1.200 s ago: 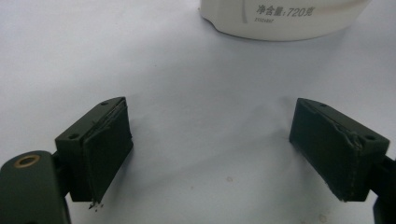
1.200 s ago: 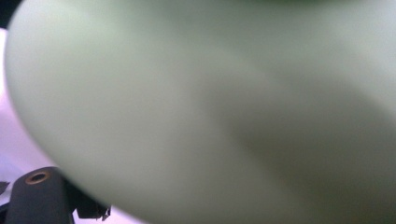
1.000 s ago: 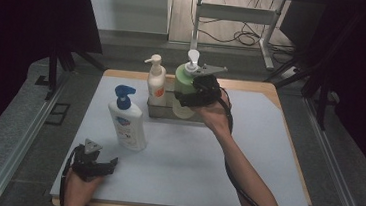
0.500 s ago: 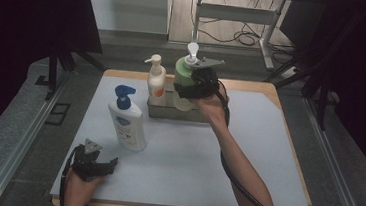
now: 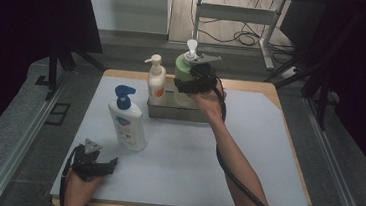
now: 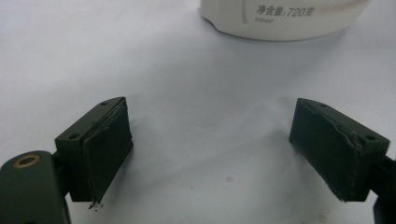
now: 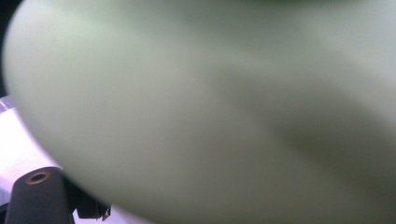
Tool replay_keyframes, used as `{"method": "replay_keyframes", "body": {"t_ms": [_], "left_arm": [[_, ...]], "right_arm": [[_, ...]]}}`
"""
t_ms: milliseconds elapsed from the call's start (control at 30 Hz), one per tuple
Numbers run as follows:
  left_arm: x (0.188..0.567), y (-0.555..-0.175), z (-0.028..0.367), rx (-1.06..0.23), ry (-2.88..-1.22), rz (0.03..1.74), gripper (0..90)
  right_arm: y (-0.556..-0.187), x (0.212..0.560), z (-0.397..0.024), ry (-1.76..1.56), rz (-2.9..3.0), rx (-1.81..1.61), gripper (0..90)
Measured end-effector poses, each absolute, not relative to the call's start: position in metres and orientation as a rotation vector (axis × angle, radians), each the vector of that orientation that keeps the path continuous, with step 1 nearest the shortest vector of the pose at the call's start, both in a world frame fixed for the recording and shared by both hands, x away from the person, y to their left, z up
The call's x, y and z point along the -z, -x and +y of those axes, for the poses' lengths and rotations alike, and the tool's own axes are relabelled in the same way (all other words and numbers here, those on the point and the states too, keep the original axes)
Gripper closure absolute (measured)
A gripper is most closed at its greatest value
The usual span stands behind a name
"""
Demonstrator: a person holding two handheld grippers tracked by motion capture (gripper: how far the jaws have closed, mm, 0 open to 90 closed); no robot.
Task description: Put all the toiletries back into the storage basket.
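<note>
Three pump bottles are on the table. A pale green bottle (image 5: 184, 75) with a darker green shoulder and a white pump is rounded and smooth; in the right gripper view its body (image 7: 210, 107) is a soft, blurred green curve very close to the camera. A slim white bottle (image 5: 155, 83) with an orange label stands beside it, in a grey metal tray (image 5: 170, 111) with low walls. A wider white bottle (image 5: 128, 123) with a blue pump stands alone on the mat.

A matte pale grey mat (image 5: 176, 162) covers the wooden table (image 5: 281, 99), with dark curtains around and cables on the floor behind.

At the tray, the right gripper (image 5: 195, 81) is clamped on the green bottle from its right side, jaws wide around the body. Near the front left corner, the left gripper (image 5: 96, 164) rests with its jaws apart and nothing between them (image 6: 212, 154), just before the base of the blue-pump bottle (image 6: 280, 18).
</note>
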State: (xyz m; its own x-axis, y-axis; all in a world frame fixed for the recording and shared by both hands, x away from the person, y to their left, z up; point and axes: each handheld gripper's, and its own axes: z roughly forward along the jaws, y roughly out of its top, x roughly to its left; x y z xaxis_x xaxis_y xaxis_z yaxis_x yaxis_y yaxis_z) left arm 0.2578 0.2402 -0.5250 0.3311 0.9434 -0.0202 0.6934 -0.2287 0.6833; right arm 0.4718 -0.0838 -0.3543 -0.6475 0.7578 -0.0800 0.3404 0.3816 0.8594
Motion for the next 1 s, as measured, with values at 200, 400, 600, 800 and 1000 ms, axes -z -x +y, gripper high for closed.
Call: {"method": "replay_keyframes", "body": {"t_ms": [200,400,600,800,1000], "left_arm": [[0.525,-0.258,0.24,-0.541,-2.003,1.433,12.3],[0.525,-0.258,0.24,-0.541,-2.003,1.433,12.3],[0.525,-0.258,0.24,-0.541,-2.003,1.433,12.3],[0.525,-0.258,0.24,-0.541,-2.003,1.433,12.3],[0.525,-0.258,0.24,-0.542,-2.003,1.432,12.3]], "right_arm": [[-0.482,0.361,-0.082,-0.966,2.167,-1.174,12.3],[-0.49,0.371,-0.082,-0.991,2.176,-1.159,12.3],[-0.495,0.381,-0.081,-0.999,2.21,-1.143,12.3],[-0.497,0.391,-0.08,-1.007,2.24,-1.111,12.3],[-0.499,0.399,-0.079,-1.024,2.269,-1.112,12.3]]}}
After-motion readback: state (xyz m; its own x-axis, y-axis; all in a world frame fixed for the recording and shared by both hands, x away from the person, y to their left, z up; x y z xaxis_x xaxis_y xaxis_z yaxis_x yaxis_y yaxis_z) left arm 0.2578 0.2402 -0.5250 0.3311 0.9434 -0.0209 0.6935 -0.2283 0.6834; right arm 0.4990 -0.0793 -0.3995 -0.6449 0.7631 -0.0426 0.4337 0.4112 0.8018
